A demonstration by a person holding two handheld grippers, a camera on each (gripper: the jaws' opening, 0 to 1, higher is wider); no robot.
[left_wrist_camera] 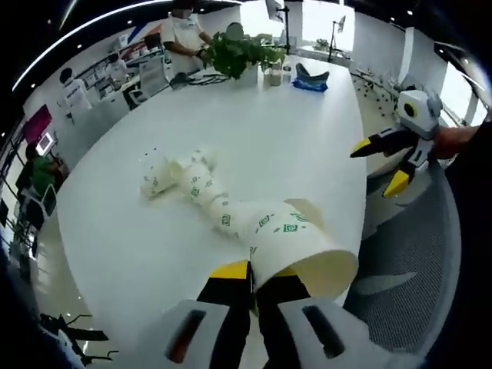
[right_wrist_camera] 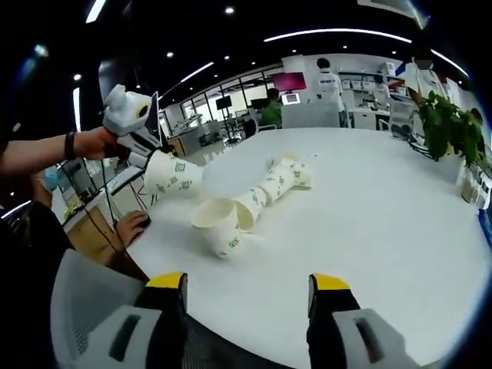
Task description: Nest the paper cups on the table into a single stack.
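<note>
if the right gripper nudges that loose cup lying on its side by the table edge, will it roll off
Probably rolls: the loose cup lies on its side on the smooth table, likely curving since it tapers. Empty thin paper, so likely light and easily crushed. It sits near the table's edge, so it might drop.

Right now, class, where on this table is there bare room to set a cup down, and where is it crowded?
Bare: the table between the lying cups and the plant. Crowded: around those cups, and the far end by the plant.
</note>
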